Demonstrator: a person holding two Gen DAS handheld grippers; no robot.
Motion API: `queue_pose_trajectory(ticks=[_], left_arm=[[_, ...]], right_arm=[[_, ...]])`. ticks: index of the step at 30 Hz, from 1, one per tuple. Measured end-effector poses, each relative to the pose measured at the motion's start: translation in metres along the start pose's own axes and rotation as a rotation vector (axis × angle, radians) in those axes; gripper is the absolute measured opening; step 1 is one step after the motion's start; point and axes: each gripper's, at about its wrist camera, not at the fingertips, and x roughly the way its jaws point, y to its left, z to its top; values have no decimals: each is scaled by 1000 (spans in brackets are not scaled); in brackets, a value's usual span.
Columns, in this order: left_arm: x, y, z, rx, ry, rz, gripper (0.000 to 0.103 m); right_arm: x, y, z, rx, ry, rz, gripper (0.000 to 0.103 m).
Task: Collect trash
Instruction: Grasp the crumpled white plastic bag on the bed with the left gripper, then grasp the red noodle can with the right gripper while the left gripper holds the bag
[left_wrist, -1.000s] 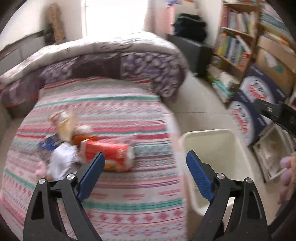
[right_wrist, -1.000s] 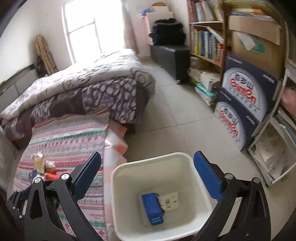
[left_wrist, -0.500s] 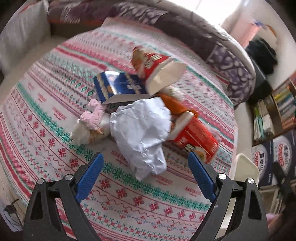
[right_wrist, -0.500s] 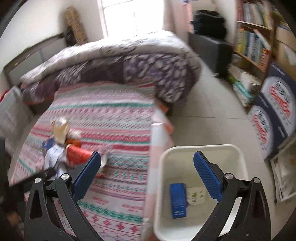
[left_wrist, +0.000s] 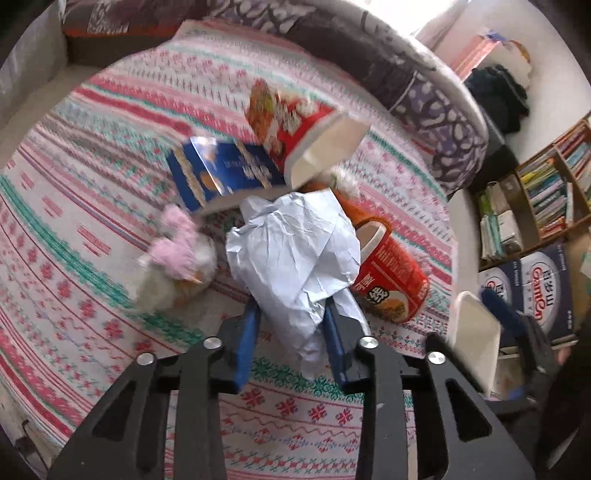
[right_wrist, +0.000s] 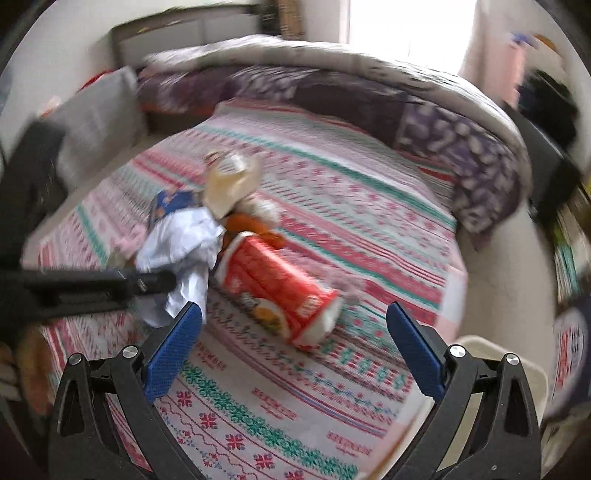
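On the patterned bedspread (left_wrist: 92, 206) the trash pile is lying. Your right gripper (right_wrist: 295, 334) is hovering, jaws spread, near the red noodle cup (right_wrist: 273, 284). Your left gripper (left_wrist: 291, 332), jaws just closing, is pinching the crumpled white paper (left_wrist: 295, 251).

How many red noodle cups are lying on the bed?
2. One red cup lies on its side right of the crumpled white paper; another red cup lies behind it, beside the blue box. The pile may hide more.
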Motion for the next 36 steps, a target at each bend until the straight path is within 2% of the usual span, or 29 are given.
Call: queue_pose_trajectory(ticks=[7,10,14,16,17,19,20,21,22,24,28,31,33,35,36], left_arm=[[-49,18,7,26,-103,-23,28],[-63,25,12,19,-136,-31,28],[-72,32,15,13,-160,-28,29],[-71,36,15,7,-158,-25,29],[-70,36,15,6,-157,-22,29],[-69,38,15,6,-159,-11,29],[-70,40,15,6,-162,-4,29],[-70,40,15,4,-166,1,29],[-72,41,16,2,-171,4,29],[-73,42,16,-3,-180,5,29],[-77,44,18,-6,-195,5,29],[-77,44,19,-9,-191,-2,29],[-77,45,19,-14,-189,-6,29],[-77,48,18,-22,-184,-11,29],[-76,49,19,-24,-181,-13,29]], right_arm=[[21,4,6,-44,15,-19,95],[31,8,8,-59,26,-30,87],[43,26,5,-144,42,-63,81],[49,37,2,-201,57,-98,74],[52,42,1,-226,65,-126,64],[51,44,1,-225,50,-139,54],[47,44,3,-207,37,-134,44],[42,41,8,-160,31,-94,4],[38,37,13,-109,32,-56,1],[28,32,17,-53,0,-15,0],[21,21,20,45,3,71,0],[20,19,20,43,0,48,6],[21,21,19,-5,-12,-9,52],[27,28,18,-78,-10,-56,61],[32,30,18,-107,0,-65,61]])
